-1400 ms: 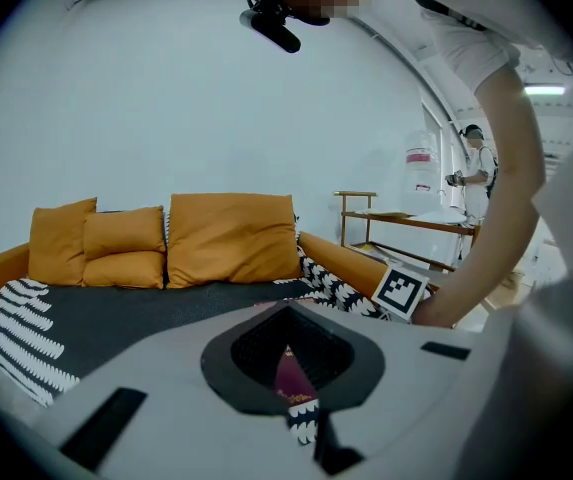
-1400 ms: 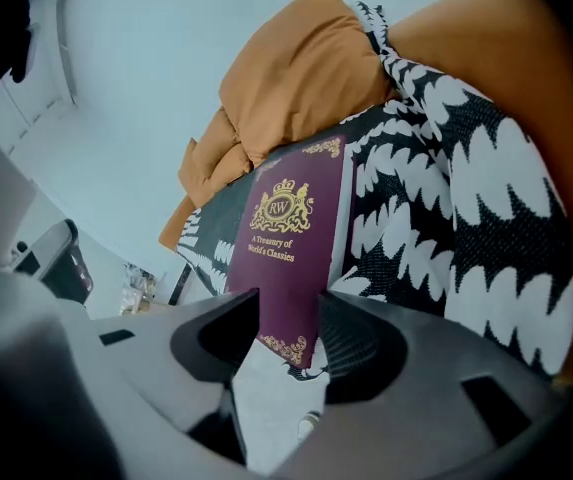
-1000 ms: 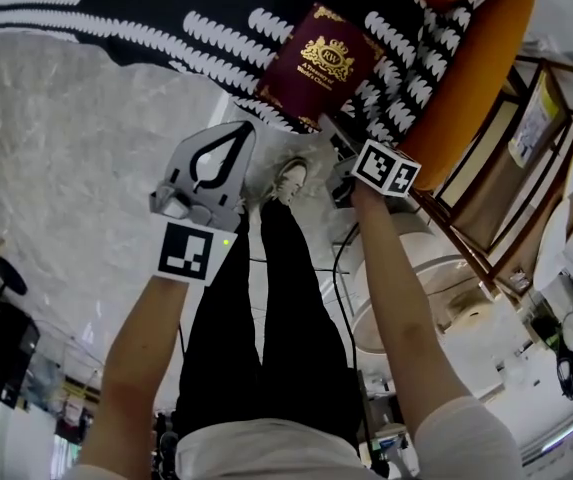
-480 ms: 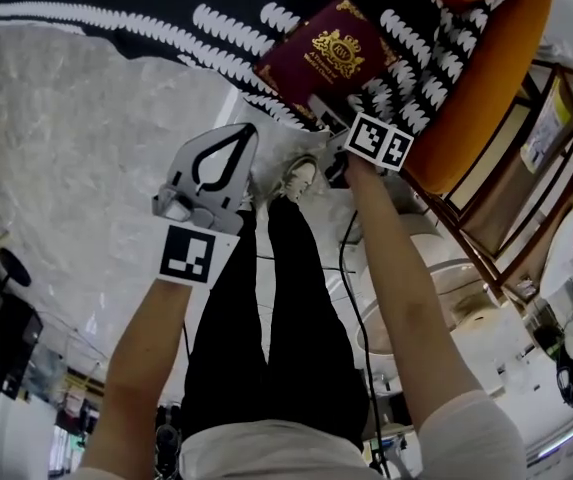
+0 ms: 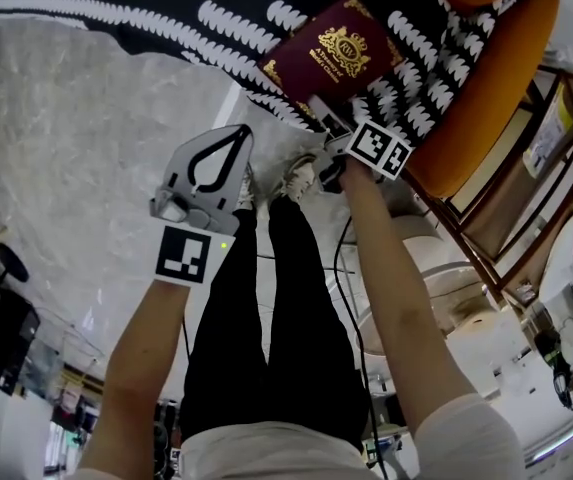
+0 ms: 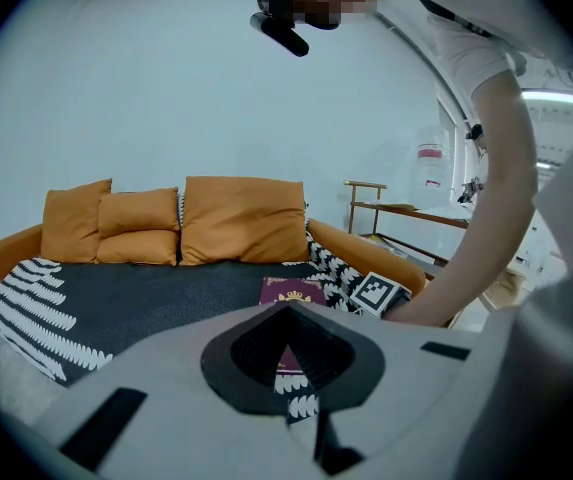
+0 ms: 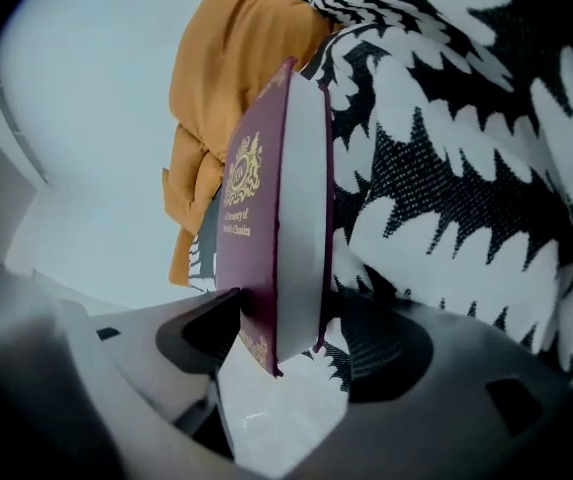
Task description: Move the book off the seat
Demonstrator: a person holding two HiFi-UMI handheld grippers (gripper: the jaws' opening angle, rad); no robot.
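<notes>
A maroon hardcover book [image 5: 338,53] with a gold crest lies on the black-and-white throw [image 5: 166,8] that covers the orange sofa's seat. My right gripper [image 5: 326,116] reaches its near corner. In the right gripper view the book [image 7: 266,208] stands edge-on between the jaws of the right gripper [image 7: 281,328], which are opening, one on each cover side. My left gripper [image 5: 238,136] hangs shut and empty over the floor, left of the book. The left gripper view looks past the left gripper [image 6: 286,310] at the book [image 6: 288,292] on the seat.
The sofa's orange armrest [image 5: 476,78] runs right of the book, with a wooden side table [image 5: 526,168] beyond it. Orange cushions [image 6: 241,220] line the sofa's back. The person's legs and shoes [image 5: 291,178] stand on the pale marble floor [image 5: 66,148] in front of the seat.
My right gripper has moved forward to the book's near corner, and its jaws now straddle that corner. The left gripper has hardly moved.
</notes>
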